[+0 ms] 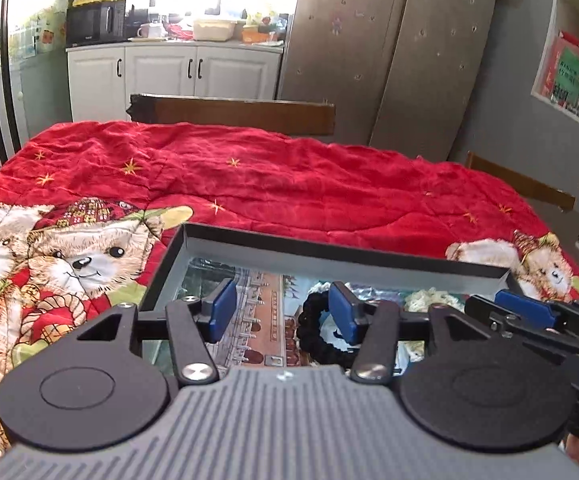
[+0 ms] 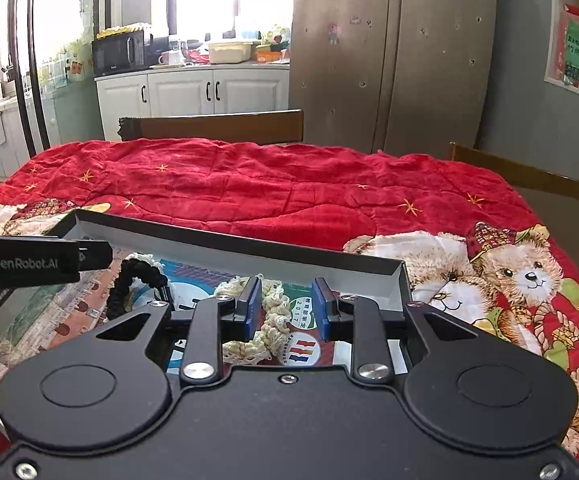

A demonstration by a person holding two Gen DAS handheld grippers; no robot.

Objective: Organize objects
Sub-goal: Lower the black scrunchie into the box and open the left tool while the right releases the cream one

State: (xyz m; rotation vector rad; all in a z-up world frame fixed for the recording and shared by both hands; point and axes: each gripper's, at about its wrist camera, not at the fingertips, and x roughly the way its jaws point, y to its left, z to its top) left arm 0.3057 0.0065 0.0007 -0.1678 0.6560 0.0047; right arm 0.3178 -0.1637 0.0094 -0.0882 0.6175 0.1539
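While both tongs hang over the shallow black box, its grey inner walls frame glossy printed booklets lying flat inside. The left tongs stand open, blue pads clear of the knobbly black scrunchie lying in the box under the right pad. The right tongs are parted too, gripping nothing; the frilly cream crochet scrunchie lies in the box beneath and between them, beside the left pad. The box sits on a rumpled red quilt with gold stars and teddy bears.
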